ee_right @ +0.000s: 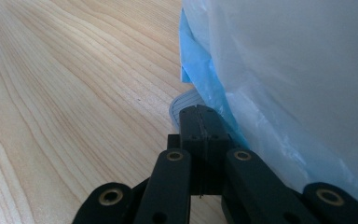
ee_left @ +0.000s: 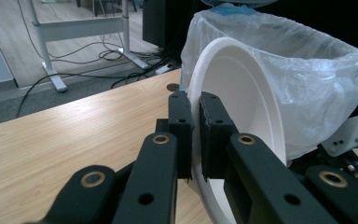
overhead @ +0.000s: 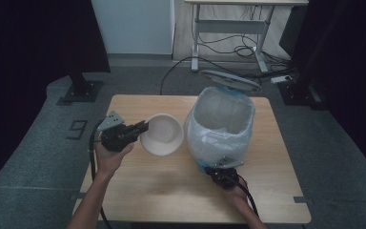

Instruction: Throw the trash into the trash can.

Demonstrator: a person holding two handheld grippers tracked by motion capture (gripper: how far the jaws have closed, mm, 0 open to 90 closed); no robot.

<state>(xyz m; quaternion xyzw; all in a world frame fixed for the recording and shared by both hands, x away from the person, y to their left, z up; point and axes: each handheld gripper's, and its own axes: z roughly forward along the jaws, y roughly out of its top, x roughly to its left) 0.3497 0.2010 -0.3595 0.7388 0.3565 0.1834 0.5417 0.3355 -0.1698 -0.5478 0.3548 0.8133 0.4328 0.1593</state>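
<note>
A white bowl (overhead: 162, 134) hangs tilted above the wooden table (overhead: 138, 191), left of the bin. My left gripper (overhead: 144, 127) is shut on its left rim; in the left gripper view the jaws (ee_left: 196, 100) pinch the rim of the bowl (ee_left: 247, 107) edge-on. A bin (overhead: 219, 126) lined with a white bag stands at the table's right, its lid (overhead: 230, 80) raised behind it. My right gripper (overhead: 213, 169) is shut with nothing in it, low at the bin's near base. In the right gripper view its tips (ee_right: 199, 112) sit over a small grey pedal (ee_right: 178, 107) beside the blue liner (ee_right: 200, 65).
The bagged bin (ee_left: 317, 79) rises just beyond the held bowl. Bare tabletop lies along the near edge and far left corner. Behind the table are a desk frame (overhead: 228, 28), floor cables (overhead: 238, 50) and a black stand base (overhead: 80, 90).
</note>
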